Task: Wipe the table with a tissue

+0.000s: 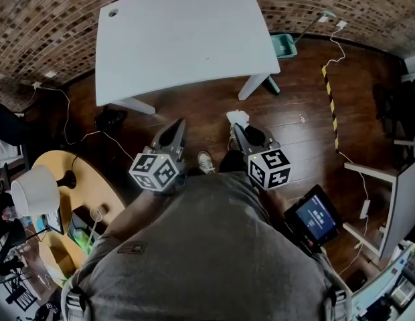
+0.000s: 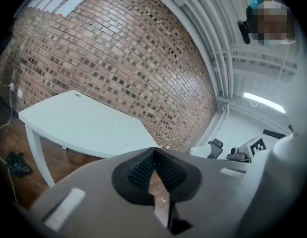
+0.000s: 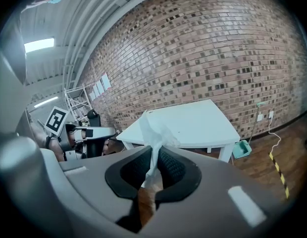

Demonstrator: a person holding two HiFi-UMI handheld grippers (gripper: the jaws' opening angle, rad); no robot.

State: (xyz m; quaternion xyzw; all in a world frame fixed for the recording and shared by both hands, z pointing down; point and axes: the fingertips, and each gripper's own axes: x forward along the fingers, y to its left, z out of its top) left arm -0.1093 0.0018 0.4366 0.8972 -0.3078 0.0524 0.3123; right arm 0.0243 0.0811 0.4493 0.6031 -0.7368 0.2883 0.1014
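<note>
While the right gripper clenches the tissue and the left gripper is clenched empty, the desk stands well apart; next, likely, carry the tissue to it.

The pale grey rectangular table runs off the head view's top edge. The crumpled white tissue disappears at its lower end between the right gripper's pressed-together jaws. Print on the small black-framed blue screen is too small to read.
</note>
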